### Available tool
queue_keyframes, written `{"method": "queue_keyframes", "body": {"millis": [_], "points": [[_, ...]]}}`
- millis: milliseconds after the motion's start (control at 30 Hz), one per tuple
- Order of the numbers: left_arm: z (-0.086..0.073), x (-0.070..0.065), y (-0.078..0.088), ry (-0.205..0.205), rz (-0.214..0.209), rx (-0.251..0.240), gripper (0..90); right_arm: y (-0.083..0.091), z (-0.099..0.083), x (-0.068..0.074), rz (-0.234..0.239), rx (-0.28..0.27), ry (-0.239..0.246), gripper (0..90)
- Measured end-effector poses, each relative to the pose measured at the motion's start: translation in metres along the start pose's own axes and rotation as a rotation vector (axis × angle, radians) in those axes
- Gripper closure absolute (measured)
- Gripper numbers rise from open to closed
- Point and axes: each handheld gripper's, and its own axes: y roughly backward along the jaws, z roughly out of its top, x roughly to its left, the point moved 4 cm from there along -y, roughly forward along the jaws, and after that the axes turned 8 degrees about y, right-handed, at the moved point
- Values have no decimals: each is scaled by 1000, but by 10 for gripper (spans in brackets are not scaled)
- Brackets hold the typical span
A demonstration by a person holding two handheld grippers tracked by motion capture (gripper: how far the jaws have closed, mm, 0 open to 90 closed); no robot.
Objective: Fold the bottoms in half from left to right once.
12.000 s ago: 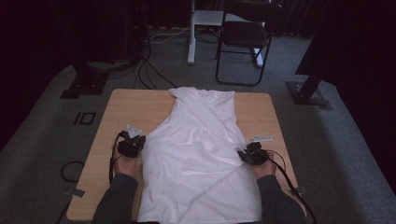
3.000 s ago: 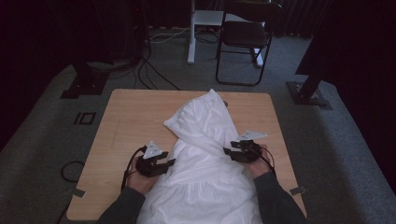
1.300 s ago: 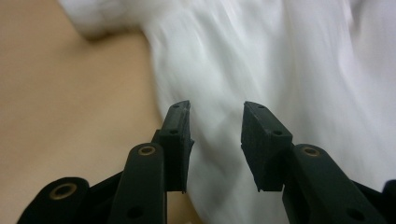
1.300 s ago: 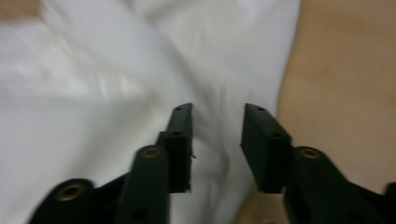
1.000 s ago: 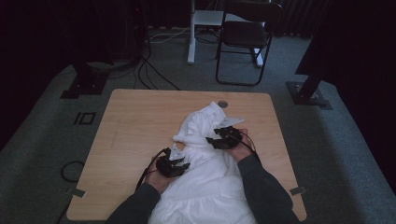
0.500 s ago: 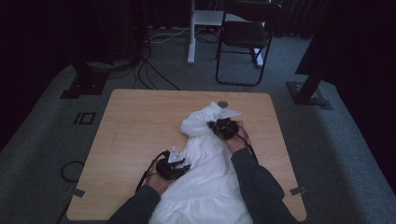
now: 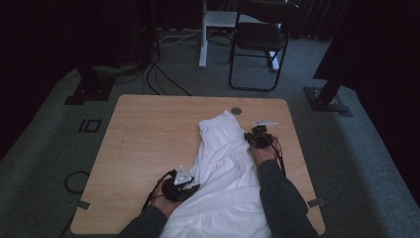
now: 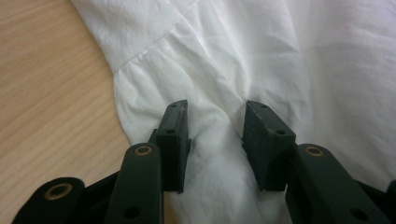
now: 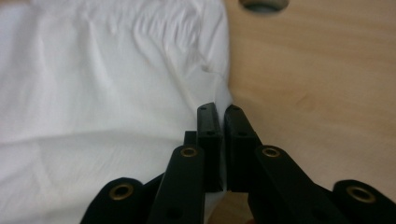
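Observation:
A white garment (image 7: 223, 163) lies folded lengthwise on the wooden table (image 7: 148, 134), running from the near edge towards the far right. My left gripper (image 7: 195, 187) is at its near left edge. In the left gripper view the jaws (image 8: 215, 116) are part closed, with a raised fold of the garment (image 8: 280, 56) pinched between the pads. My right gripper (image 7: 251, 135) sits at the garment's right edge, farther up. In the right gripper view it (image 9: 220, 112) is shut on a thin strip of the garment's (image 9: 93, 93) edge, just above the bare table (image 9: 317, 93).
A round cable hole (image 7: 236, 110) lies in the table just beyond the garment's far end, and it is also at the top of the right gripper view (image 9: 261, 3). Behind the table stand a black chair (image 7: 257, 39), floor cables (image 7: 163, 79) and stand bases (image 7: 329, 99).
My right gripper moved from on top of the bunched garment to its right edge and closed there. The garment's far end now lies flatter. The left gripper shifted only slightly.

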Motion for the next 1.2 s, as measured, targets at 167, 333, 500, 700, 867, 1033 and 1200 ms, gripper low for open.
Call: {"method": "queue_keyframes", "body": {"millis": [167,333,500,700,867,1033,1200], "points": [[16,9,7,-5,41,2,551,-9,-11,7,79,55,27,695],[59,25,1,-13,88,-62,521,-11,-13,12,64,62,53,668],[87,36,-50,-2,99,-19,516,-10,-14,18,20,77,93,683],[66,34,-64,41,60,-5,534,1,-23,25,24,84,95,712],[44,19,-46,15,29,-15,535,26,-44,41,58,98,97,711],[30,7,-33,-26,21,-14,535,49,-59,55,116,142,115,664],[32,7,-35,-19,16,-15,531,61,-23,44,79,-13,122,520]]}}
